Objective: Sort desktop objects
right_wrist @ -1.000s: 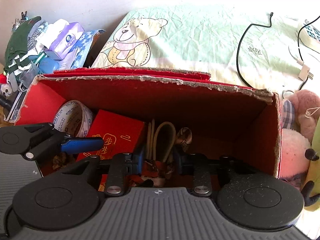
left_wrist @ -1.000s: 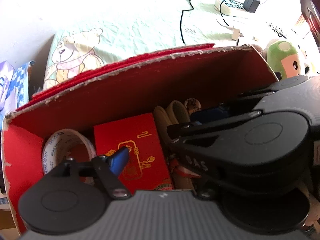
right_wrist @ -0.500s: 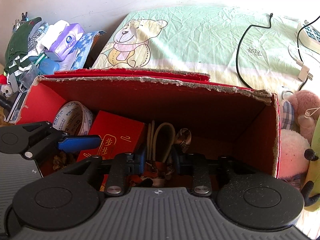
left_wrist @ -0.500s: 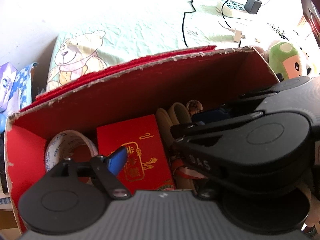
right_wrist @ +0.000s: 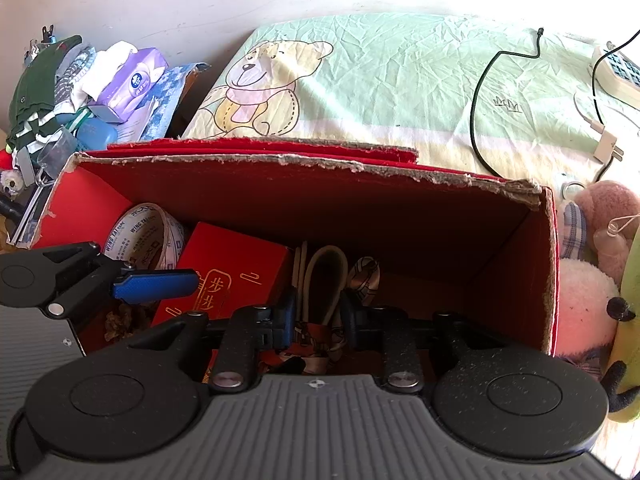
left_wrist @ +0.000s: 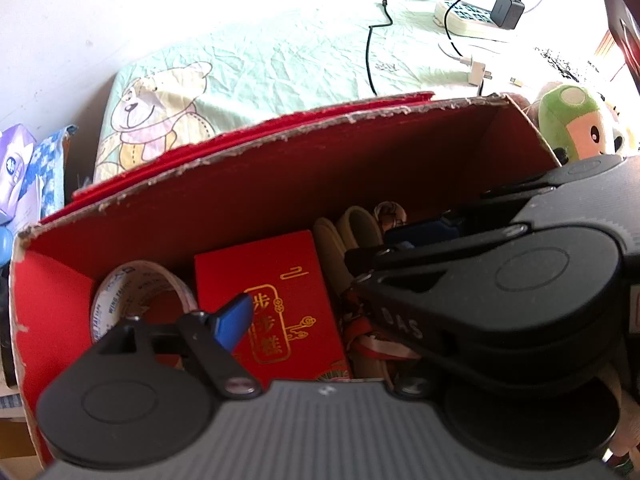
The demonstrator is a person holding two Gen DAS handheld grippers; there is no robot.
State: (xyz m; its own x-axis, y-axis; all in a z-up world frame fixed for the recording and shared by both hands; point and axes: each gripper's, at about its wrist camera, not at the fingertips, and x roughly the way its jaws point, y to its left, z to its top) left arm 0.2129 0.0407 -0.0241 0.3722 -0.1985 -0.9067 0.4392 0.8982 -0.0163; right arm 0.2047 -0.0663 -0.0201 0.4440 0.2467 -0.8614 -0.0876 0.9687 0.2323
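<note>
A: What is the biggest thing in view?

B: A bed sheet [right_wrist: 400,80], pale green with a cartoon bear printed on it. On it stands a red cardboard box [right_wrist: 280,184] with a torn upper edge, open at the top.

A: And inside the box?

B: Against the left end, a roll of printed tape [right_wrist: 144,236] standing on its edge. Just beside it a red gift box [right_wrist: 236,276] with gold characters, lying tilted. To its right a loop of beige strap [right_wrist: 324,272], and beside that a small patterned fabric piece [right_wrist: 366,280]. A red and white ribbon [left_wrist: 372,340] lies nearer the front.

A: Where are the claws?

B: Both are down inside the box. The right claw [right_wrist: 318,320] sits over the strap and ribbon with its blue-padded fingers apart, a narrow gap between them, nothing clamped. The left claw [left_wrist: 320,272] has one blue pad [left_wrist: 232,320] over the gift box; its other finger is hidden behind the right tool, so I cannot tell how wide it stands.

A: Anything around the box?

B: Plush toys [right_wrist: 588,304] touching its right end, a black cable [right_wrist: 480,92] on the sheet, and a tissue pack [right_wrist: 128,80] at the left.
</note>
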